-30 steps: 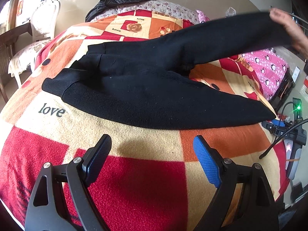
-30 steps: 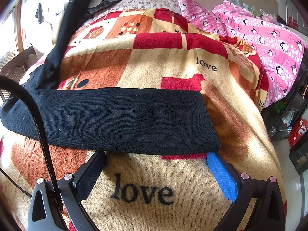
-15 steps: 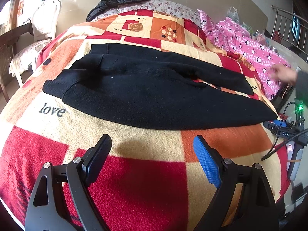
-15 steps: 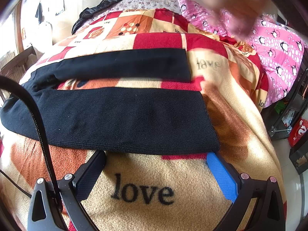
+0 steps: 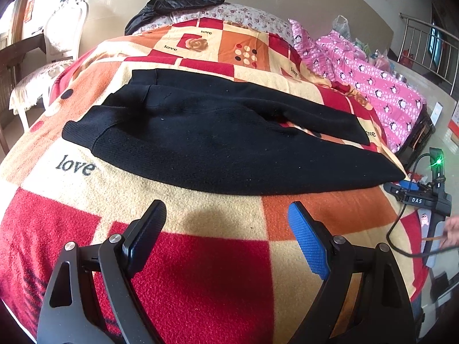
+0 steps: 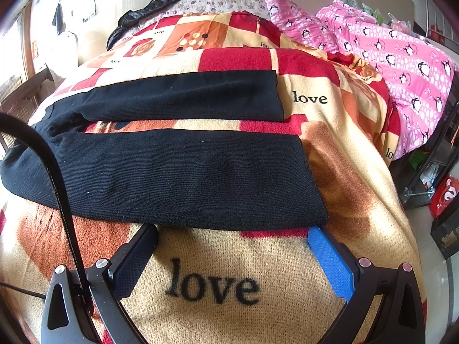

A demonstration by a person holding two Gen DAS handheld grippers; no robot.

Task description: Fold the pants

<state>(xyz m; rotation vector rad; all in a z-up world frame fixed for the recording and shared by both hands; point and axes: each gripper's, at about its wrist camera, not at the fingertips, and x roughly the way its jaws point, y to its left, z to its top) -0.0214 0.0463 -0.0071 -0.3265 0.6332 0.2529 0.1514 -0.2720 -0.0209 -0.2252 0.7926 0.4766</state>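
Black knit pants (image 5: 218, 140) lie flat on a red, orange and cream blanket (image 5: 200, 258), waist to the left, both legs stretched to the right with a gap between them. My left gripper (image 5: 226, 223) rests open on the blanket just in front of the near leg, holding nothing. In the right wrist view the pants (image 6: 172, 172) show both leg ends; my right gripper (image 6: 232, 236) is open, its fingertips at the hem edge of the near leg. The right gripper's body (image 5: 416, 199) lies at the bed's right edge.
A pink penguin-print quilt (image 6: 401, 57) lies to the right. A black garment (image 5: 175, 3) sits at the bed's head. A white chair (image 5: 57, 46) stands at the left. A hand (image 5: 451, 229) shows at the right edge, by a black cable (image 6: 57, 177).
The far pant leg, held up by a hand one second ago, has been laid flat on the blanket. The hand has withdrawn to the right. Neither gripper has moved.
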